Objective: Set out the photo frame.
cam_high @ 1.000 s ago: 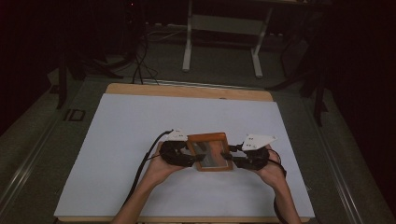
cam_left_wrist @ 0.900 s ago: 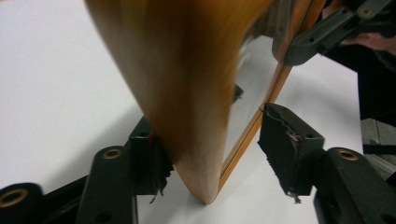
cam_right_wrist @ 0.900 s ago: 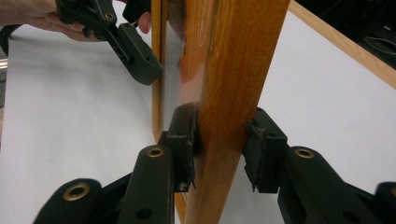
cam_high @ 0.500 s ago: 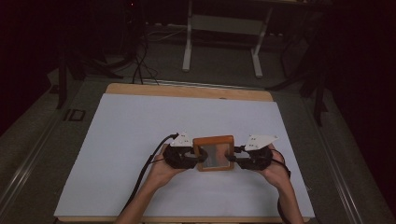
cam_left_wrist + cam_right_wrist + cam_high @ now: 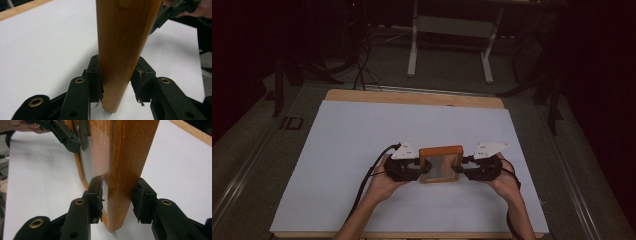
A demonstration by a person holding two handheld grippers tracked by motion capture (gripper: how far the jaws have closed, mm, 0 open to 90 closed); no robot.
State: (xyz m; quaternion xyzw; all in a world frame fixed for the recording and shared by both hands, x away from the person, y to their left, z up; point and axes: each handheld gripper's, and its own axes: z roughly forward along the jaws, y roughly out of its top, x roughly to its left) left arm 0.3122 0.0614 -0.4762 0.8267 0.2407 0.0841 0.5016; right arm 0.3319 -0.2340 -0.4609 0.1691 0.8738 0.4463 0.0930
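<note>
Near the front middle of the white-covered tabletop (image 5: 362, 150), a small rectangular wooden picture frame with a glass pane (image 5: 441, 164) is held between both tools. The left gripper (image 5: 417, 169) has just been closing its jaws on one side rail; the right gripper (image 5: 464, 168) clamps the opposite rail, keeping it steady. Nothing nearby obstructs; grey desk legs (image 5: 449, 40) stand well behind.

Dim room, dark grey floor (image 5: 462, 75). White-topped table (image 5: 362, 130) w/ wooden edge. Behind it, pale desk frame (image 5: 452, 30) on 2 legs; black cables (image 5: 362, 70) on floor.
</note>
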